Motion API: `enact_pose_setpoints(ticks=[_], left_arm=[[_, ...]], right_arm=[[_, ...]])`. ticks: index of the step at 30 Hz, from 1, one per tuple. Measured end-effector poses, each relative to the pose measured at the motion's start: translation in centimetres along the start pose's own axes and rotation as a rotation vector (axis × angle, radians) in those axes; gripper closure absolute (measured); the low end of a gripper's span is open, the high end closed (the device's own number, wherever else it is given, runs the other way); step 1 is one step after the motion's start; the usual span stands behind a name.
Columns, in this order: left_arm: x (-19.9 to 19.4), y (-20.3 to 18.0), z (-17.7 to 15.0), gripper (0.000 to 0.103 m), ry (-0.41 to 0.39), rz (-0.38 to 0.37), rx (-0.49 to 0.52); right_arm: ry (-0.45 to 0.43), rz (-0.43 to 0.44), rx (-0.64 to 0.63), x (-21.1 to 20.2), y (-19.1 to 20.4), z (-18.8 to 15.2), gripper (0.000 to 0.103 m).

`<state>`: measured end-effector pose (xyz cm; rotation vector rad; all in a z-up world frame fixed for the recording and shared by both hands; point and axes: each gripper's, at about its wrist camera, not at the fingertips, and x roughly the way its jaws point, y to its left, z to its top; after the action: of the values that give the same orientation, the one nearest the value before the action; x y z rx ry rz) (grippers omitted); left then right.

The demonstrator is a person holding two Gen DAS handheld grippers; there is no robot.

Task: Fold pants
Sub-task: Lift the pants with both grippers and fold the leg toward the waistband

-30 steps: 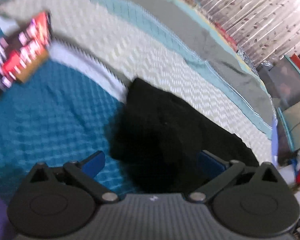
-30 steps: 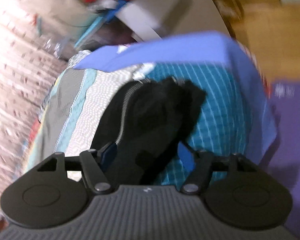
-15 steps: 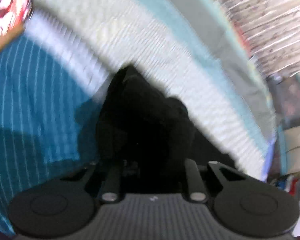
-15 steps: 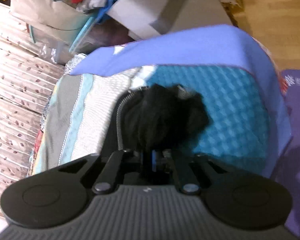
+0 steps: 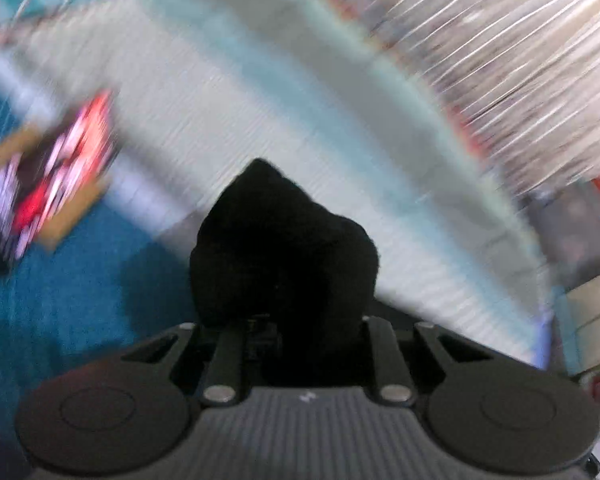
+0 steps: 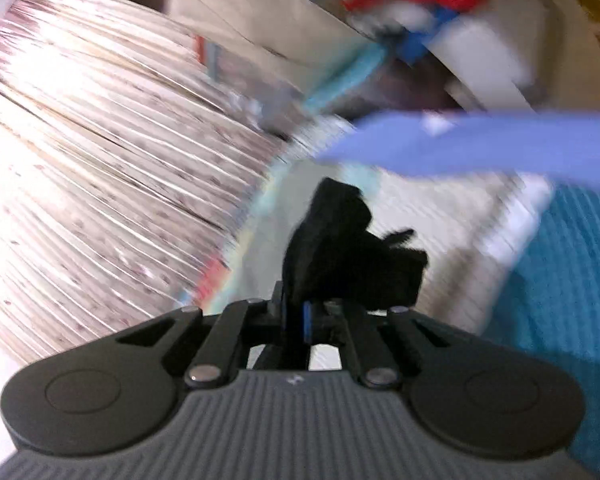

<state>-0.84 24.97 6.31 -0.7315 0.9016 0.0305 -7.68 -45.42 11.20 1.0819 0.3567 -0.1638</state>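
Bed (image 5: 227, 128) covered by a quilt in blurred bands: teal textured panel (image 5: 71, 280), pale patterned band (image 5: 259, 140), light blue stripe and grey strip. A red-and-black printed packet (image 5: 47, 184) lies on the quilt, left of the bunched black pants (image 5: 279, 252).

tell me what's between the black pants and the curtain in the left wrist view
In the left wrist view, the black pants and the curtain are separated by bedding only: a white textured stripe, then a pale blue band, then a grey one. Motion blur hides finer detail.
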Motion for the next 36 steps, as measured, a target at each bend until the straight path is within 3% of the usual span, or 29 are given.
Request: enact_pose_setpoints(ticks=[2, 4, 8, 9, 11, 13, 15, 20, 23, 25, 26, 29, 32, 36], left_arm=[[3.1, 2.4, -2.3, 0.086, 0.106, 0.081, -0.045], [4.6, 3.6, -4.1, 0.083, 0.13, 0.106, -0.061], [3.4, 2.8, -4.5, 0.072, 0.083, 0.134, -0.026], [2.8, 2.9, -4.5, 0.065, 0.08, 0.152, -0.016], [1.4, 2.5, -4.6, 0.063, 0.068, 0.153, -0.004], [-0.6, 2.3, -4.8, 0.058, 0.038, 0.151, 0.001], [-2.7, 2.1, -5.2, 0.057, -0.004, 0.148, 0.017], [-6.0, 0.7, -4.9, 0.056, -0.08, 0.147, 0.02], [-5.6, -1.7, -4.6, 0.056, -0.072, 0.128, 0.054], [-4.3, -3.7, -4.5, 0.056, -0.045, 0.1, 0.092], [-3.6, -4.7, -4.6, 0.056, -0.03, 0.084, 0.109], [-0.7, -7.6, -5.3, 0.056, 0.028, 0.031, 0.168], [2.2, -10.4, -6.7, 0.055, 0.102, -0.013, 0.228], [5.3, -12.9, -9.3, 0.054, 0.199, -0.056, 0.294]], right_arm=[[0.04, -0.131, 0.021, 0.6, -3.2, -1.7, 0.093], [0.067, -0.248, 0.042, 0.5, -6.3, -3.2, 0.093], [0.061, -0.184, 0.145, -1.0, -8.6, -3.6, 0.093], [0.064, -0.185, 0.14, -1.4, -8.3, -3.6, 0.09], [0.061, -0.173, 0.142, -1.6, -8.0, -3.2, 0.083], [0.023, -0.145, 0.151, -1.3, -8.2, -2.9, 0.059], [-0.006, -0.114, 0.172, -1.4, -8.5, -2.5, 0.052], [0.001, -0.111, 0.148, 0.3, -9.0, -1.8, 0.052], [-0.001, -0.102, 0.132, 1.5, -8.9, -1.1, 0.053], [0.023, -0.074, 0.117, 2.1, -8.1, -0.6, 0.084], [0.021, -0.054, 0.095, 2.1, -7.3, -0.7, 0.084], [0.033, 0.009, -0.143, 1.5, -1.9, -1.6, 0.084], [0.091, 0.073, -0.451, 1.3, 4.4, -5.0, 0.084], [0.173, 0.07, -0.948, 2.3, 10.7, -14.0, 0.084]])
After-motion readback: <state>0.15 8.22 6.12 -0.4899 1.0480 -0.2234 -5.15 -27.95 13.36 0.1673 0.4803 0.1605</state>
